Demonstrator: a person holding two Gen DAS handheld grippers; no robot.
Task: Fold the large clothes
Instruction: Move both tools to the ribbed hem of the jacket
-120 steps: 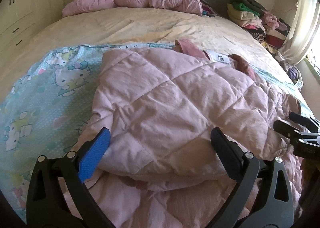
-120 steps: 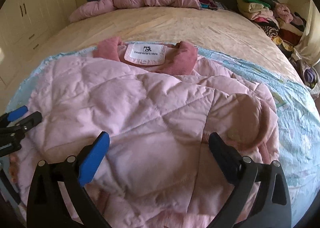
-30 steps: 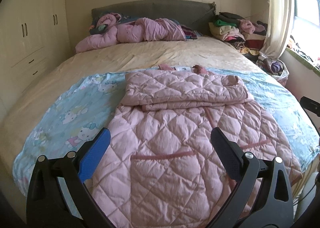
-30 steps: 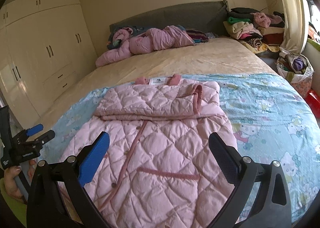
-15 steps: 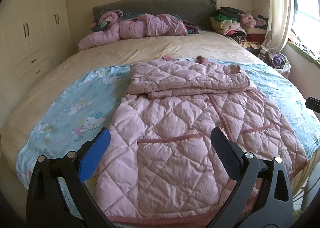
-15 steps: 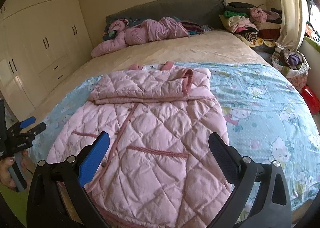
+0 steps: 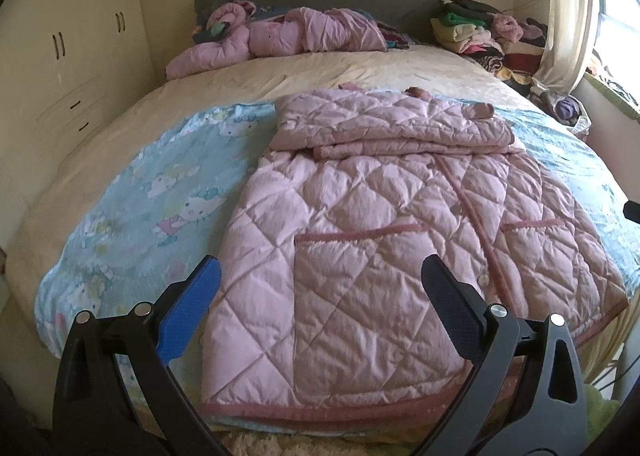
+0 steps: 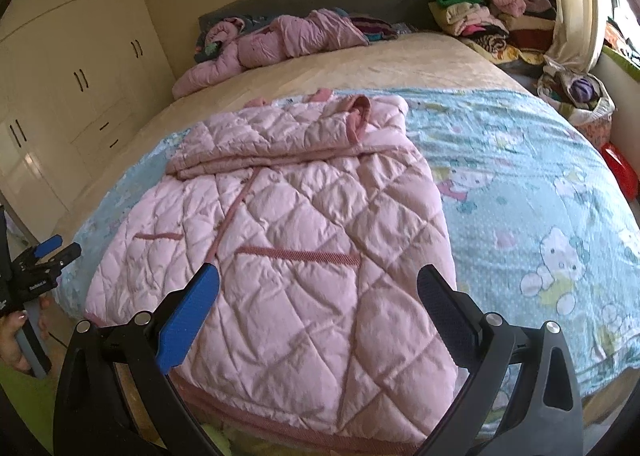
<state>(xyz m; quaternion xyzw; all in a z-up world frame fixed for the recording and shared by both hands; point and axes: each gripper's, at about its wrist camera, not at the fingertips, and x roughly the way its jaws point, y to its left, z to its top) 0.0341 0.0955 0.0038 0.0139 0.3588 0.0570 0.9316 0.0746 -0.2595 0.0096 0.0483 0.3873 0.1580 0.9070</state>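
A pink quilted coat [image 7: 380, 224] lies flat on a blue cartoon-print sheet [image 7: 160, 192] on the bed, its sleeves folded across the chest near the collar. Its hem hangs at the bed's near edge. My left gripper [image 7: 320, 308] is open and empty above the coat's near left hem corner. My right gripper [image 8: 318, 304] is open and empty above the coat [image 8: 280, 224] near its right hem corner. The left gripper also shows at the left edge of the right wrist view [image 8: 44, 256].
A second pink coat [image 7: 280, 36] lies bunched by the grey headboard. Stacked folded clothes [image 7: 488, 32] sit at the far right by the curtain. Cream wardrobes [image 8: 68, 88] stand left of the bed. A bag of clothes [image 8: 576, 96] sits on the floor at the right.
Both grippers have drawn back from the folded sleeves to the foot of the bed and lowered toward the hem. The coat has not moved in the last second.
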